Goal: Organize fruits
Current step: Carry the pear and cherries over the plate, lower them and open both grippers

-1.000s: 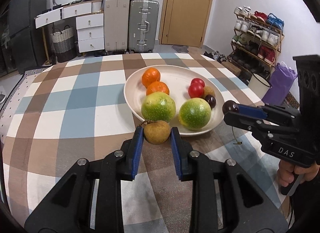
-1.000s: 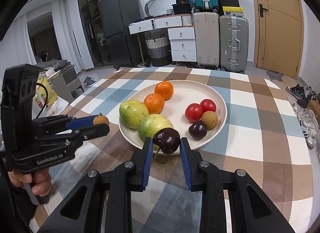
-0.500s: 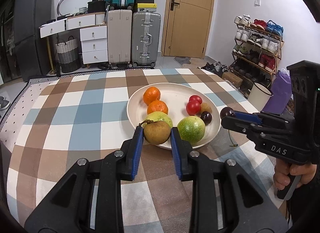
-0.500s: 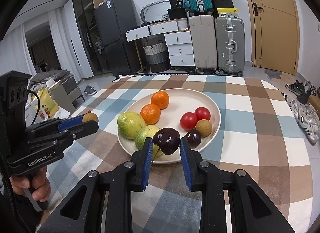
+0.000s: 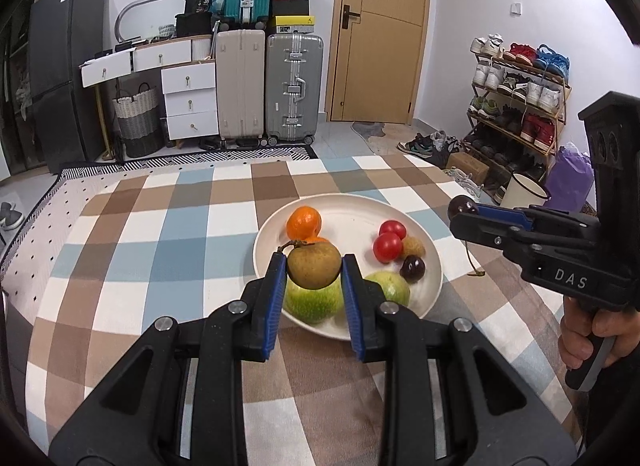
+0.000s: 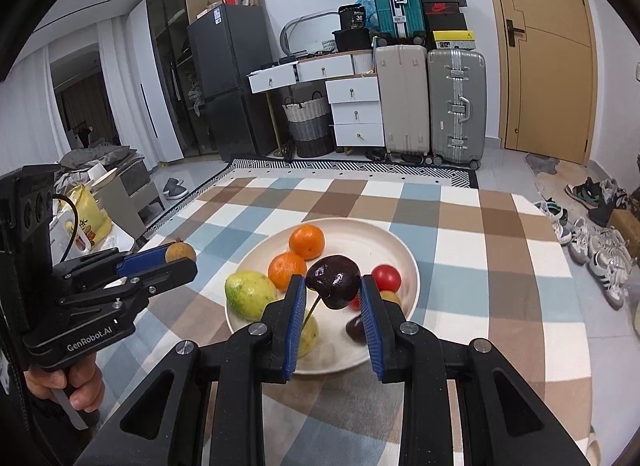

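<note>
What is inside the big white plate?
The plate holds two oranges, two green fruits, two red tomatoes, a tan fruit and a dark cherry. Both claws and their held fruits hide some of it.

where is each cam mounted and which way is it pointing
Left wrist: sits on the left tongs, facing the plate and door; shows their blue pads gripping a brown fruit, plus the right tongs and right hand.
Right wrist: sits on the right tongs, facing the plate and fridge; shows a dark fruit gripped, plus the left tongs.
Shared: plate, suitcases.
</note>
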